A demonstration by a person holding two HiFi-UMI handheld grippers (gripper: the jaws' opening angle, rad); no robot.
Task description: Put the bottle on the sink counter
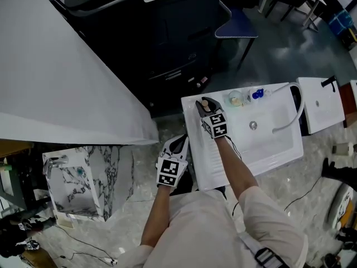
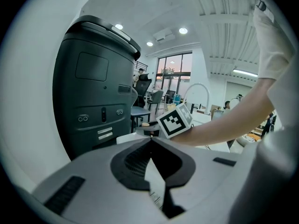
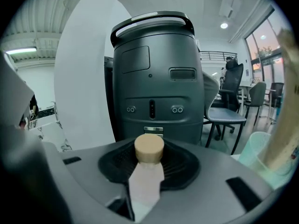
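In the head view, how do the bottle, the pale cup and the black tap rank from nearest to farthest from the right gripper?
1. Bottle: held between the jaws of the right gripper.
2. Pale cup: on the sink counter, to the gripper's right.
3. Black tap: on the separate white basin, far right.

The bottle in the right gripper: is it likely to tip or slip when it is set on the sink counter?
The bottle looks narrow, so it may tip if it is released tilted. Its pale surface seems smooth, so it could slide a little in the right gripper. It appears small, so it is probably light.
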